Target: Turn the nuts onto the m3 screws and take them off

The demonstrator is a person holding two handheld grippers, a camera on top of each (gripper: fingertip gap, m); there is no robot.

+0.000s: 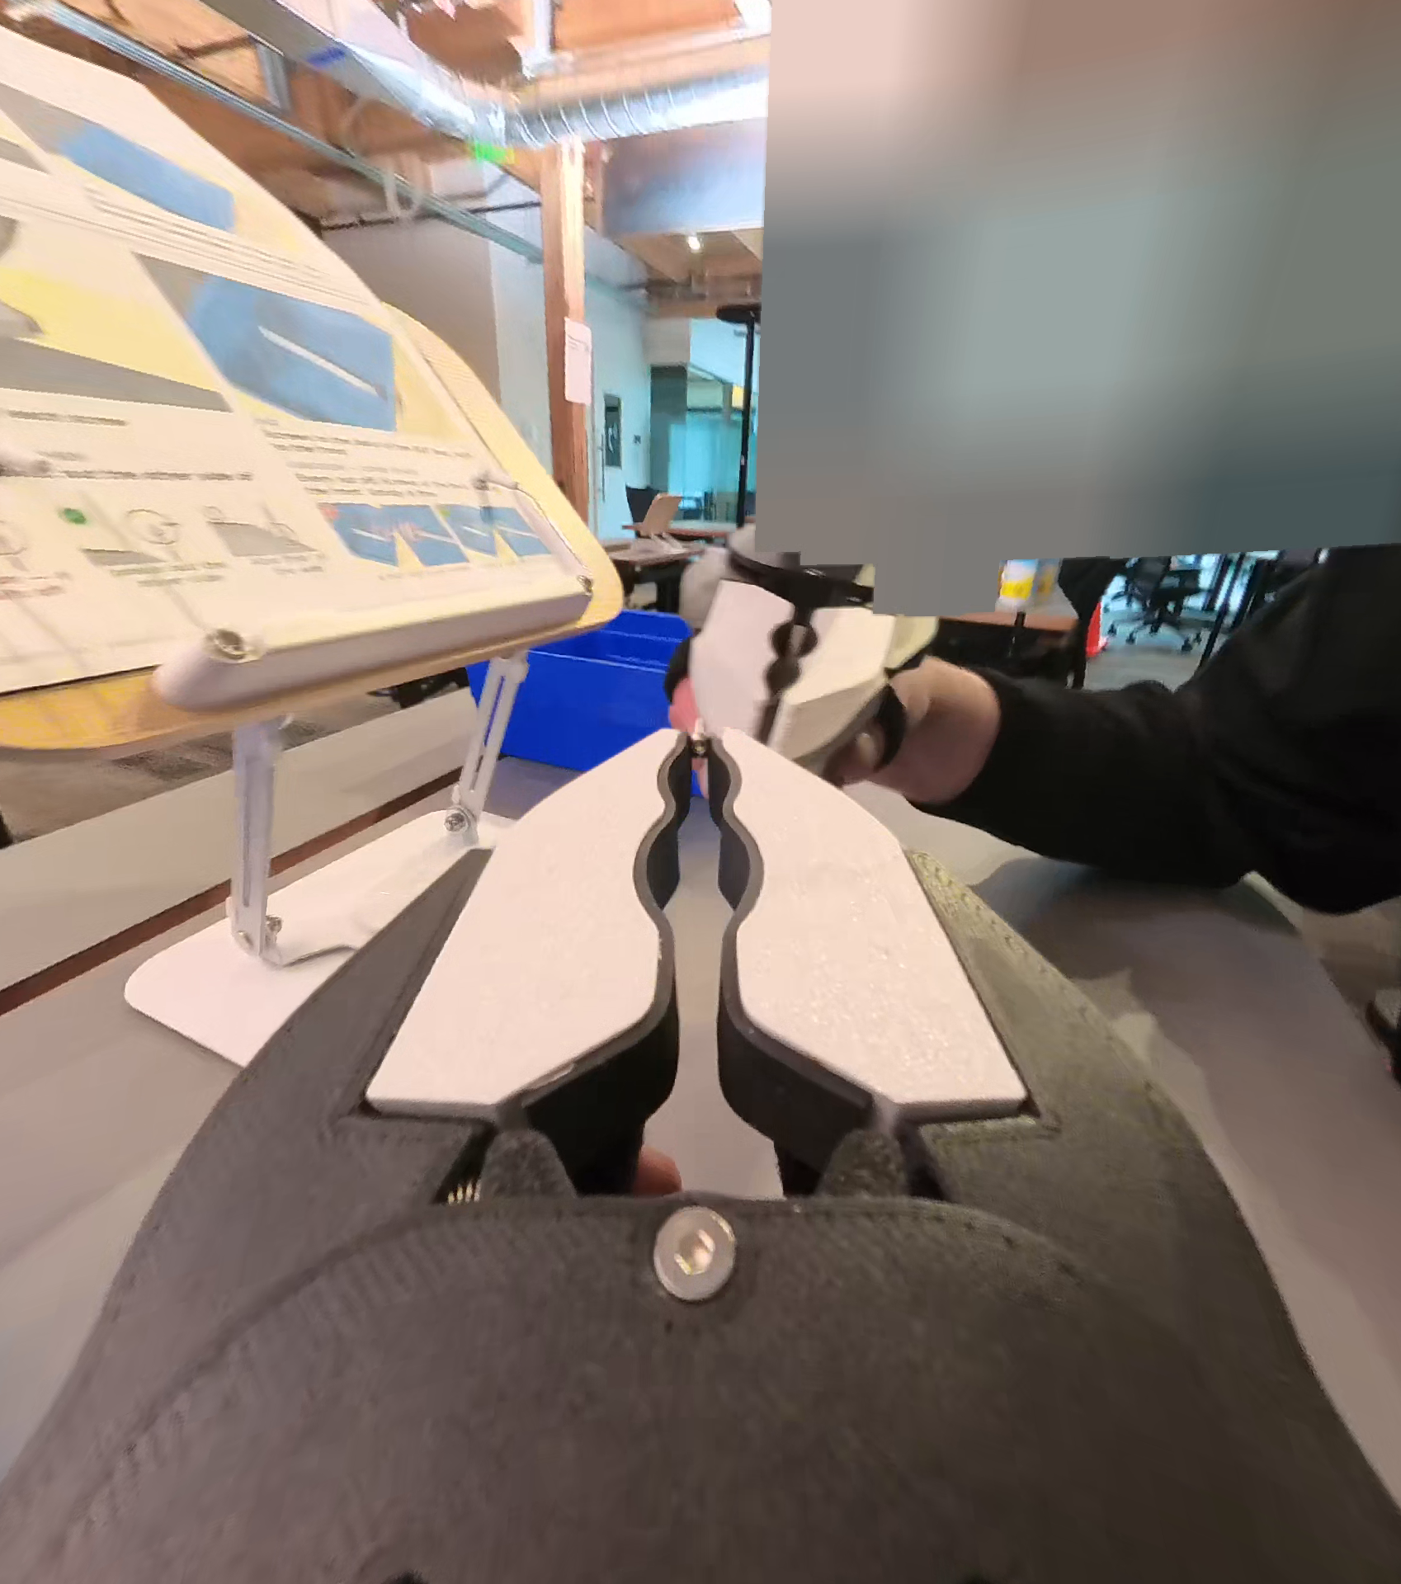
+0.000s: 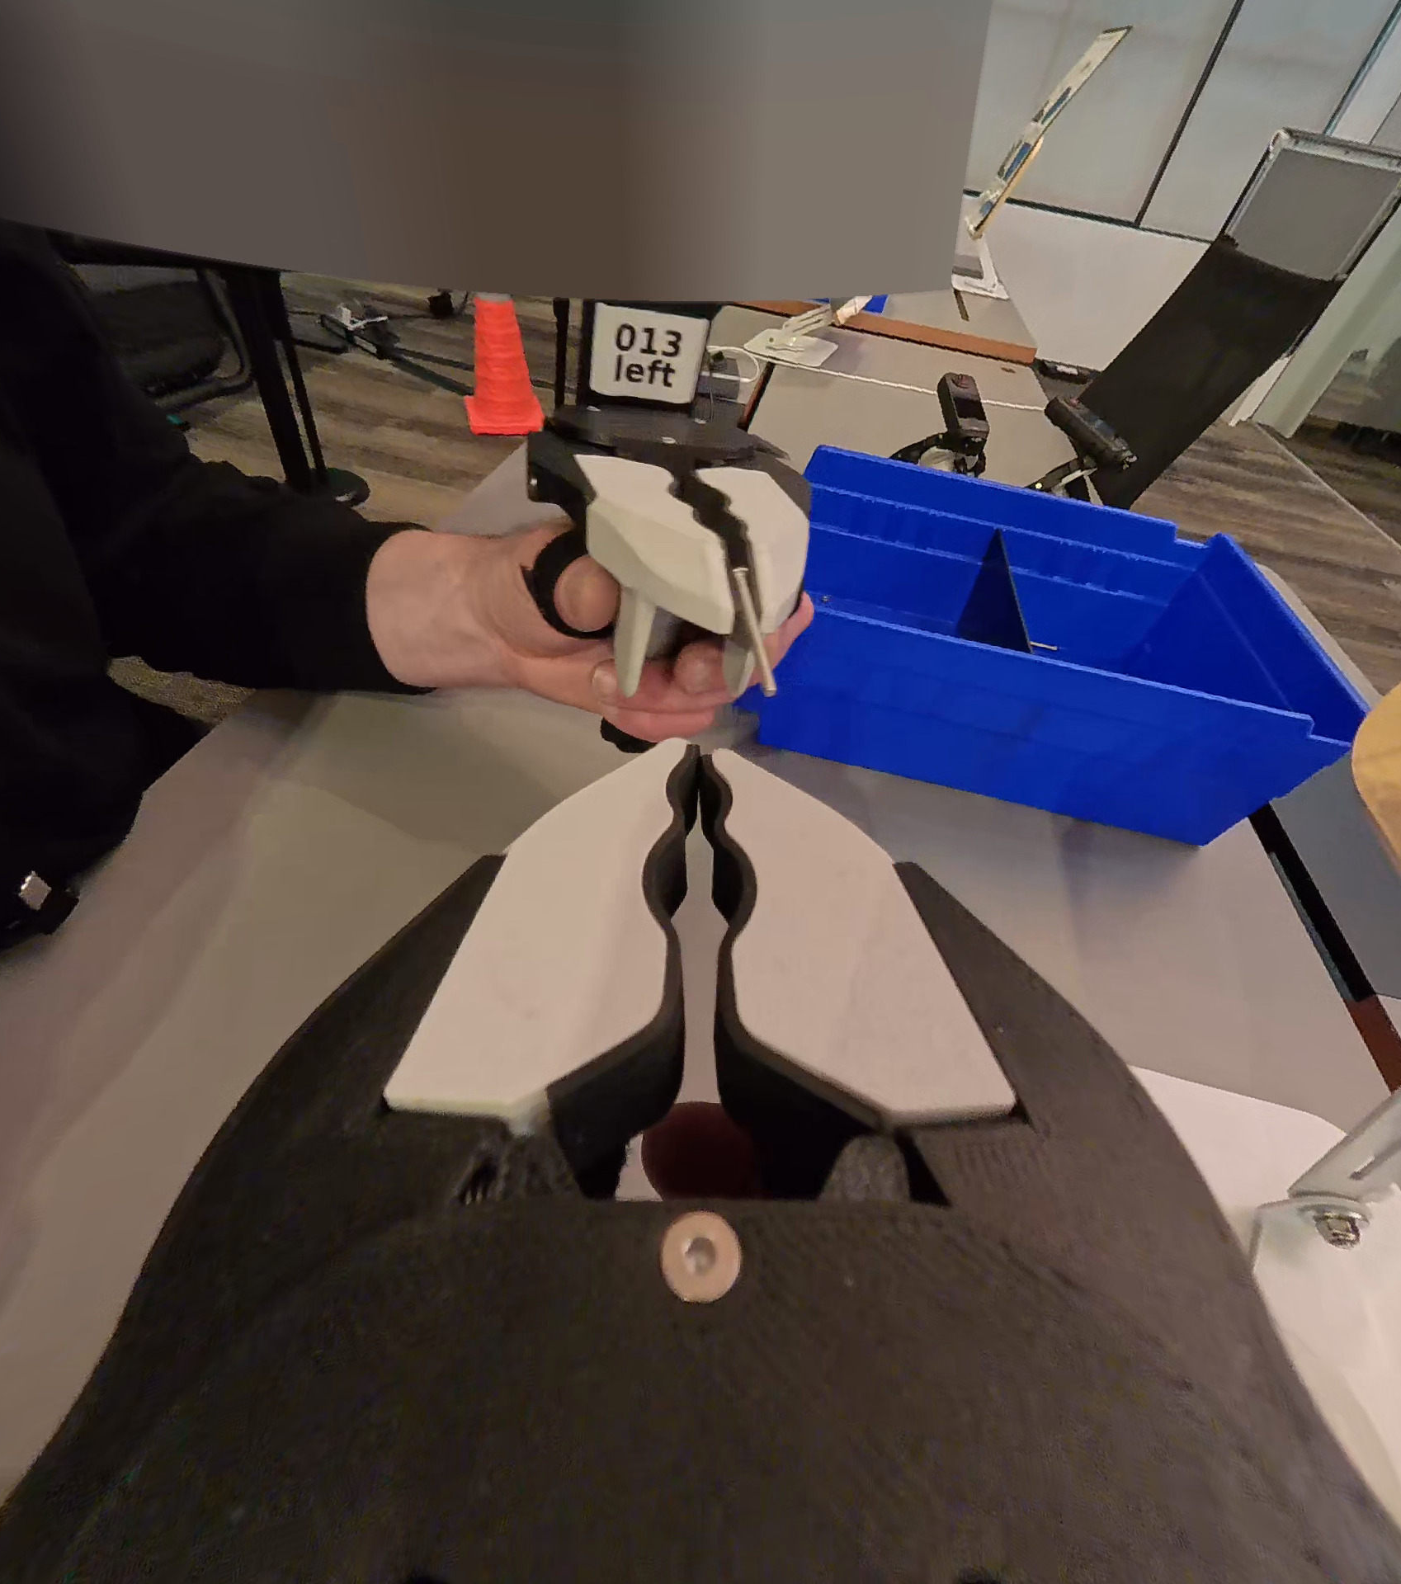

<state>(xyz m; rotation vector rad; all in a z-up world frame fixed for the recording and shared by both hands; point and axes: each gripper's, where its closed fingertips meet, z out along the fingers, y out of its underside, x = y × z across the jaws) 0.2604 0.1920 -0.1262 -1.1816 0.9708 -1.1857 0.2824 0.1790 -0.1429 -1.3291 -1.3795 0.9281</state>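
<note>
In the left wrist view my left gripper (image 1: 699, 746) is shut on a thin metal M3 screw (image 1: 698, 735); only its end shows at the tips. In the right wrist view the same left gripper (image 2: 738, 600), held by a hand, grips the screw (image 2: 754, 636), whose shaft points down and towards me. My right gripper (image 2: 692, 754) is shut, just below and in front of the screw's free end. A tiny dark piece that looks like a nut (image 2: 690, 749) sits at its tips. The right gripper (image 1: 768, 729) also shows close behind the left tips.
A blue divided bin (image 2: 1023, 711) stands on the grey table (image 2: 294, 814) just beyond both grippers, with a loose screw (image 2: 1044, 645) inside; it also shows in the left wrist view (image 1: 594, 686). A tilted document stand (image 1: 251, 429) on a white base (image 1: 191, 994) is close by.
</note>
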